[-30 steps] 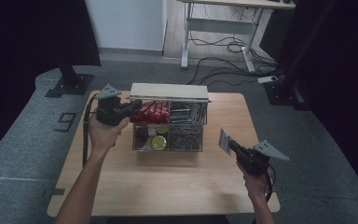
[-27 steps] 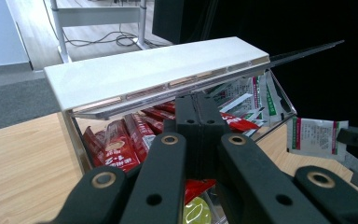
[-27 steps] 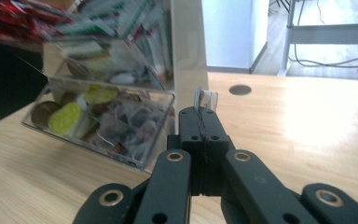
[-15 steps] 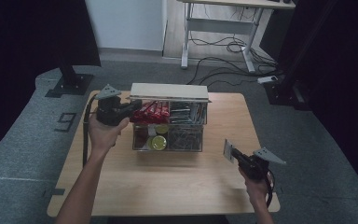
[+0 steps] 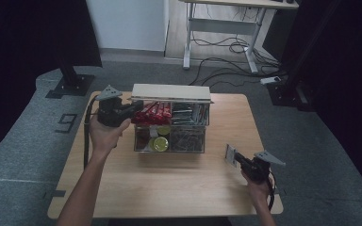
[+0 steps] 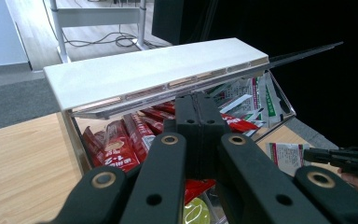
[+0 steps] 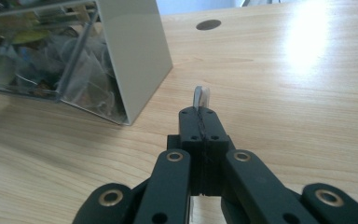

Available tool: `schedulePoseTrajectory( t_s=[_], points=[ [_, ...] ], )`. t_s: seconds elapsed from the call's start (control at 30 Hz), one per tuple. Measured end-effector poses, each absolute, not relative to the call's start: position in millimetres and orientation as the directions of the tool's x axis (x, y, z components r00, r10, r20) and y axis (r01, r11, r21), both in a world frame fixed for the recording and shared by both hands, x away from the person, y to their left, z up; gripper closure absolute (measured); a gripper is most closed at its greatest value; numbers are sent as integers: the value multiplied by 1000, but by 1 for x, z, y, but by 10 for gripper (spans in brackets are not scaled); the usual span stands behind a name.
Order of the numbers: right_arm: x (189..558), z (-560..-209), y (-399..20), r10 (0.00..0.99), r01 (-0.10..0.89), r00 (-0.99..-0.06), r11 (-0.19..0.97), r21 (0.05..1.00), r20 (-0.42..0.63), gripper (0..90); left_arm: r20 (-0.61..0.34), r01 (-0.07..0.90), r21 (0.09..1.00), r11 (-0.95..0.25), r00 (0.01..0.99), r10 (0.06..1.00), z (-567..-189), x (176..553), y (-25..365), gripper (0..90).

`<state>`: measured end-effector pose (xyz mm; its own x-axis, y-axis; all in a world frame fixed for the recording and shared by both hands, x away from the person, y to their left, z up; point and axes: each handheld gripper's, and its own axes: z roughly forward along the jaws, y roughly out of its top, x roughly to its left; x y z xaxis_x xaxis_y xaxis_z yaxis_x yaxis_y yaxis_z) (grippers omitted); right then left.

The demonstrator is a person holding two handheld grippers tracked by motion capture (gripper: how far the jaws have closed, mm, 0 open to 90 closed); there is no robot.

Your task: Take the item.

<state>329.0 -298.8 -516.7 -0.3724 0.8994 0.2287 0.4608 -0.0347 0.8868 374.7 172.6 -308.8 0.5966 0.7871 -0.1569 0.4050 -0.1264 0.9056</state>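
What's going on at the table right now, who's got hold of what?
A person works with a claw in each hand. The left claw is shut on the raised lid of a clear organizer box holding red packets. The right claw is off to the side above the wooden table, pinching a small white sachet.

Bare table point(image 5: 179, 183) lies open near the person — the organizer box point(image 5: 171, 123) blocks mid-table.
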Motion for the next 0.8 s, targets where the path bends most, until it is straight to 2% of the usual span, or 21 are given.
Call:
schedulePoseTrajectory(
  t_s=[0.37,0.63,0.8],
  points=[
    [333,-527,-305,922,476,-328,-26,879,205,884,-159,406,906,-124,596,787,-309,375,173,900],
    [338,-540,-309,941,521,-284,-10,853,185,876,-159,406,905,-124,596,787,-309,374,173,900],
    [338,-540,-308,946,522,-280,6,853,165,821,-158,407,905,-126,595,788,-309,374,172,900]
  ],
)
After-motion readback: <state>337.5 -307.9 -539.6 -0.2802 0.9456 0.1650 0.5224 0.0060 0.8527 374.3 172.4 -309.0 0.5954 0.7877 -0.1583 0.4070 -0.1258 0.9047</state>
